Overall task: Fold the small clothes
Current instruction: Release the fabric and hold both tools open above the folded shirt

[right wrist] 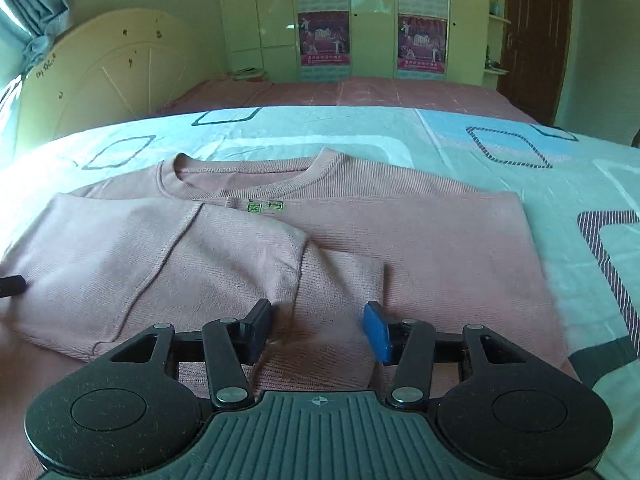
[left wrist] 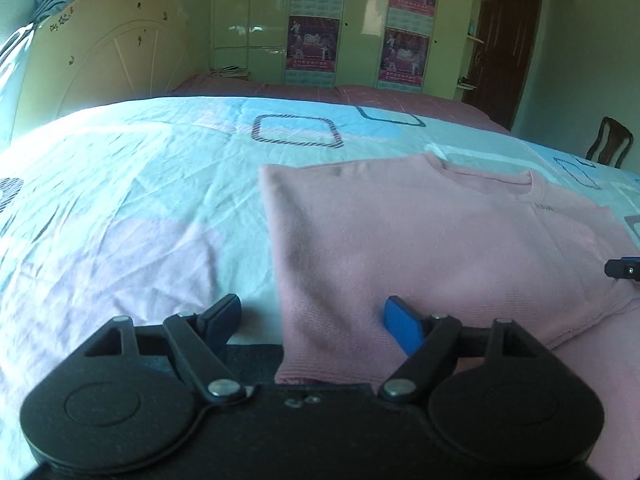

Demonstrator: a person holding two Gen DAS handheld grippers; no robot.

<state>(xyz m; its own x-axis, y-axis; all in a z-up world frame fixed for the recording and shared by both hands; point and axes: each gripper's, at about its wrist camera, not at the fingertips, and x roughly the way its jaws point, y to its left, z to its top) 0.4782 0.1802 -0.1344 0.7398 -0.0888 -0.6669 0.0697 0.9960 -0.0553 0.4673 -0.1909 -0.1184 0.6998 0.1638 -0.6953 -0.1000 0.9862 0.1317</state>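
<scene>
You are working over a bed (left wrist: pixel 120 208) covered by a pale blue and pink sheet printed with rounded squares; a second, rose-coloured cover lies beyond it. At the far side of the room stands a glossy pale green wardrobe (left wrist: pixel 248 20) carrying four purple posters. A cream headboard (left wrist: pixel 104 56) leans at the left, a dark wooden door (right wrist: pixel 536 36) is at the right, and a dark chair (left wrist: pixel 610 142) shows at the bed's right edge.

One pink sweater (right wrist: pixel 400 236) lies flat on the sheet, neckline away from you, with its left side and sleeve folded in across the chest.

Your left tool (left wrist: pixel 312 316) stands wide, with nothing pinched: its left finger is over the bare sheet, its blue-padded right finger over the sweater's lower left part, and the garment's folded edge runs between them. Your right tool (right wrist: pixel 318 326) stands about half open over the folded sleeve's cuff; the cloth lies between the pads (right wrist: pixel 376 330) but they do not press on it.

Count: one sweater, two tools, four posters, one chair.
</scene>
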